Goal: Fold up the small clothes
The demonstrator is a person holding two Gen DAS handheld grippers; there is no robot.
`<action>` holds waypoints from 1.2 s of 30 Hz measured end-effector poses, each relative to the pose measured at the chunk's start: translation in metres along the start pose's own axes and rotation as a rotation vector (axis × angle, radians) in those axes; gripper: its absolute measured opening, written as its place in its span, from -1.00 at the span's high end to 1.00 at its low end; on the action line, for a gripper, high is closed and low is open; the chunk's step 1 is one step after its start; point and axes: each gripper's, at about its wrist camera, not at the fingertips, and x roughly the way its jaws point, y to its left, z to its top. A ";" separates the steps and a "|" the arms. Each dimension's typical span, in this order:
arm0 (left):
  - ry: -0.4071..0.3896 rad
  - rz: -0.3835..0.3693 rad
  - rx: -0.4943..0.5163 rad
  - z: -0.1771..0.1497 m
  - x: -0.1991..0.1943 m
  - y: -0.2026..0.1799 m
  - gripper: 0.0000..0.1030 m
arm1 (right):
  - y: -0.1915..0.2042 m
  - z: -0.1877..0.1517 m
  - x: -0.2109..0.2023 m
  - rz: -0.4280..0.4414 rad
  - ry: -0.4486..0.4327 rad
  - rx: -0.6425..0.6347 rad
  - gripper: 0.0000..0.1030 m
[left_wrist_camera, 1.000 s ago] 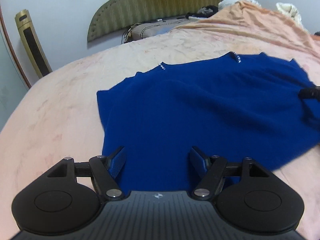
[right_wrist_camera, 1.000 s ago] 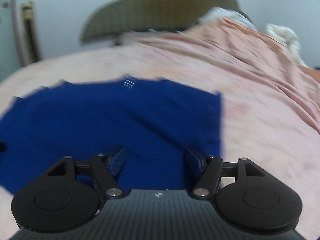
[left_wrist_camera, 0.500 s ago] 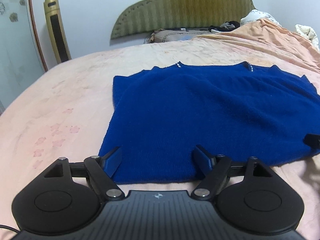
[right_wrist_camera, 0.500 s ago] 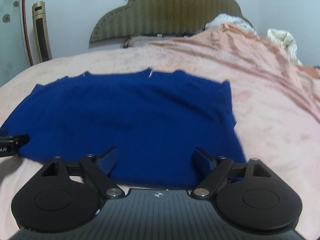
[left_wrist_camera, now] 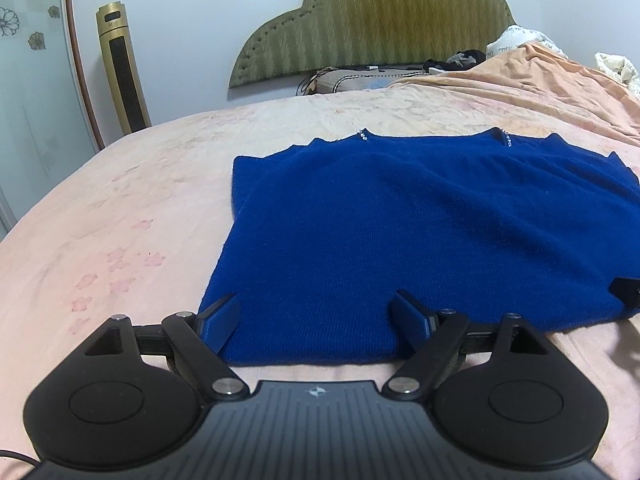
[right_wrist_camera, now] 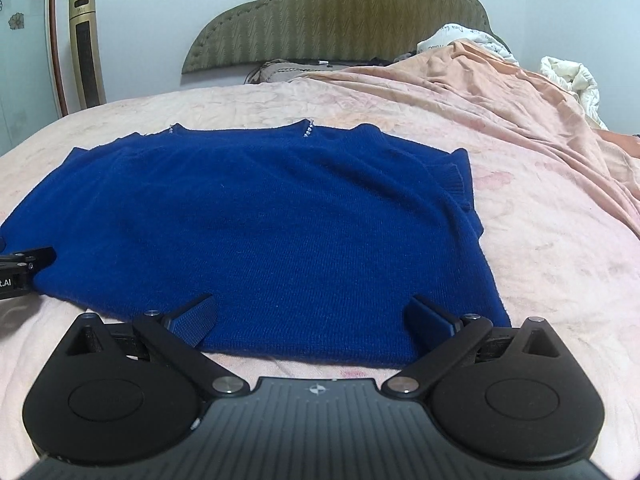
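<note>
A dark blue knit sweater point(left_wrist_camera: 420, 220) point(right_wrist_camera: 260, 208) lies flat on the pink bed, its sparkly neckline at the far side and its hem nearest me. My left gripper point(left_wrist_camera: 312, 300) stands open over the hem's near left corner, its fingers astride the fabric edge without pinching it. At the hem's near right corner my right gripper point(right_wrist_camera: 311, 300) has its jaws opening wide, the cloth lying loose between them. Each view catches the other gripper's tip at its edge: the right gripper point(left_wrist_camera: 626, 290) and the left gripper point(right_wrist_camera: 28, 260).
The pink sheet point(left_wrist_camera: 120, 208) stretches left of the sweater. A crumpled orange blanket point(right_wrist_camera: 500, 92) and white bedding point(right_wrist_camera: 572, 80) pile up at the right. Behind are a green headboard point(left_wrist_camera: 380, 20), a pillow point(left_wrist_camera: 352, 80) and a gold tower fan point(left_wrist_camera: 122, 68).
Both grippers have drawn back to the near hem, which now shows in front of the fingers. Both pairs of jaws have spread wider. The sweater has settled flat.
</note>
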 end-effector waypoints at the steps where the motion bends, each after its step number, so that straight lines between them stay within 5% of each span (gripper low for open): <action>1: 0.000 -0.001 -0.001 0.000 0.000 0.000 -0.63 | 0.000 0.000 0.000 0.001 0.000 0.001 -1.00; 15: 0.010 -0.043 -0.016 0.003 -0.007 0.006 -0.66 | -0.001 0.000 -0.002 0.005 -0.003 0.005 -1.00; 18: -0.061 -0.107 0.038 0.019 -0.022 0.007 -0.66 | -0.008 0.001 -0.012 0.042 -0.035 0.036 -1.00; 22: -0.109 -0.057 0.069 0.059 -0.009 0.003 -0.67 | -0.019 0.031 -0.004 0.111 -0.048 0.075 -0.99; 27: -0.021 -0.047 0.022 0.092 0.045 -0.003 -0.73 | -0.017 0.087 0.030 0.106 -0.063 0.024 -0.99; 30: 0.065 -0.038 0.031 0.083 0.069 -0.006 -0.73 | -0.013 0.105 0.072 0.008 -0.011 -0.039 -0.99; 33: 0.057 -0.031 0.041 0.072 0.063 -0.003 -0.73 | -0.025 0.106 0.112 -0.093 0.087 -0.016 -0.97; 36: 0.050 -0.019 0.035 0.069 0.058 0.003 -0.73 | -0.033 0.104 0.094 -0.099 0.050 0.071 -0.99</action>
